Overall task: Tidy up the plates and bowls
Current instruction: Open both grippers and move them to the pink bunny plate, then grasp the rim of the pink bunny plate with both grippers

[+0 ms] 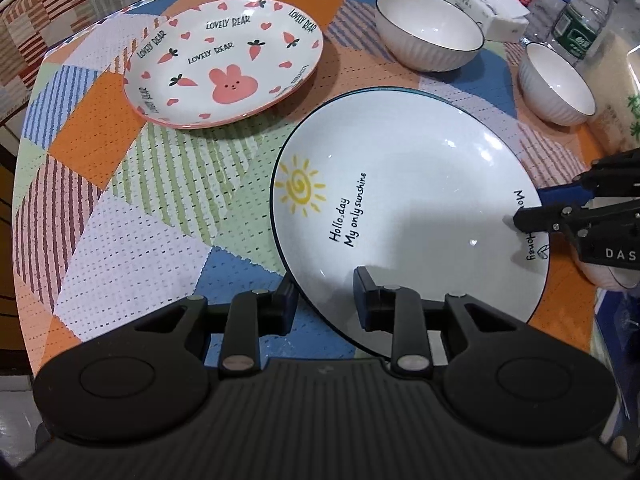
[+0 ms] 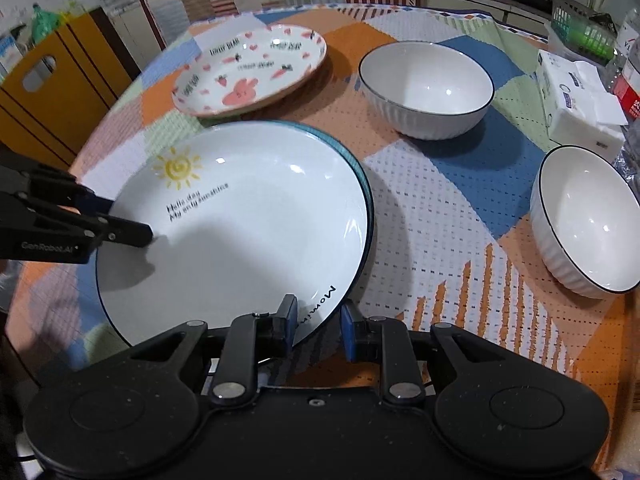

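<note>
A white sun plate (image 1: pixel 408 208) with a dark rim is held between both grippers; it also shows in the right wrist view (image 2: pixel 240 232). My left gripper (image 1: pixel 326 300) straddles its near rim, jaws either side of the edge. My right gripper (image 2: pixel 318 324) straddles the opposite rim the same way, and shows at the right of the left wrist view (image 1: pixel 536 208). A pink bunny plate (image 1: pixel 224 64) lies behind, also in the right wrist view (image 2: pixel 252 70). Two white ribbed bowls (image 2: pixel 426 88) (image 2: pixel 584 220) stand to the right.
The round table has a patchwork cloth (image 1: pixel 140 208). A tissue pack (image 2: pixel 576 96) and water bottles (image 1: pixel 580 20) stand at the far right edge. A yellow cabinet (image 2: pixel 60 76) stands beyond the table's left side.
</note>
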`<state>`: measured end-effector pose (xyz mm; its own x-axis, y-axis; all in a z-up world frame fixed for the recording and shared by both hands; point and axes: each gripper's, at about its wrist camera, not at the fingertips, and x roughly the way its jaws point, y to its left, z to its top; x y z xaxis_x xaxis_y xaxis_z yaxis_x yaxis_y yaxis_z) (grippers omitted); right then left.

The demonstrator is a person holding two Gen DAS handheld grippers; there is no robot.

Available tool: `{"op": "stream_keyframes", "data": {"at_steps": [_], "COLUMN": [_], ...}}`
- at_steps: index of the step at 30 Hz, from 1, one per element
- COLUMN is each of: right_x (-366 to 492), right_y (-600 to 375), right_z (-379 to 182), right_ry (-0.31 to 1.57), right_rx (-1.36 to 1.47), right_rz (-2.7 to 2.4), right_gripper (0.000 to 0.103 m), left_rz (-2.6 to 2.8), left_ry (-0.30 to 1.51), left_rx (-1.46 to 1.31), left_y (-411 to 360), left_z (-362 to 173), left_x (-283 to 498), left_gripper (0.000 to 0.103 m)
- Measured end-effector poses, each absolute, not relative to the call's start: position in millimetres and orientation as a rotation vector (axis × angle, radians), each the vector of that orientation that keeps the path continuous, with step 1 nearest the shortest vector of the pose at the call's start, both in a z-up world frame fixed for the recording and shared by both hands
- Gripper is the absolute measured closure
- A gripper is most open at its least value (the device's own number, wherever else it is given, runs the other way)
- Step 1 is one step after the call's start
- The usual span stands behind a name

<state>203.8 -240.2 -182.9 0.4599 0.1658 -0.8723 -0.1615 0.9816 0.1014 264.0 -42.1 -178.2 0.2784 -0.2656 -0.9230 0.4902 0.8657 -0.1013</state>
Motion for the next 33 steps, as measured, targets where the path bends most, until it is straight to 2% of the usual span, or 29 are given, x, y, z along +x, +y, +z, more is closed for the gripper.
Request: {"op": "stream_keyframes", "data": {"at_steps": [5,12,15,17,19,20,23,25,28,31,33], "right_x": [206,206,205,203,201,201,204,208,214,223,232], "right_y": [-227,-213,-207,-204,-202,-199,-192,-186,-179,-176,-174], "right_z": [-180,-148,-125,-108,-92,-87,-75,-69,-59,-49,-46], "right_ry": [1.058,0.965,0.911,0.868,0.831,0.817,0.786,0.786,0.767,0.719,0.697], "right_rx": [-0.073,-0.115,-0.107,-0.091,-0.064,-0.054,-0.063,-0.093,-0.131,-0.150,-0.160], "right_rz": [0.119,0.120,0.153,0.189,0.229,0.247,0.280,0.292,0.318,0.328,0.327], "right_gripper": [0.074,0.068,0.062,0.054,0.048,0.046,0.043,0.042,0.032,0.029,0.017], "left_rz": [-0.517,-0.490,-0.467,-0.450,-0.433,-0.423,-0.374,-0.346,-0.344,-0.355,-0.346], "left_ry": [1.280,1.205,1.191,1.180,1.166,1.168,1.101,1.039,0.972,0.968,0.960], "left_rx": [0.135,0.140,0.136,0.143,0.152,0.145,0.233,0.350,0.405,0.338,0.296], "left_y": [-34,-20,-12,-7,-3,0,-5,-13,-13,-5,3], "left_z": [-172,-130,-115,-104,-96,-92,-70,-56,-37,-29,-29], "left_x": [272,267,267,267,269,272,277,278,284,299,309], "left_gripper": [0.077,0.073,0.061,0.053,0.036,0.033,0.024,0.012,0.009,0.008,0.008]}}
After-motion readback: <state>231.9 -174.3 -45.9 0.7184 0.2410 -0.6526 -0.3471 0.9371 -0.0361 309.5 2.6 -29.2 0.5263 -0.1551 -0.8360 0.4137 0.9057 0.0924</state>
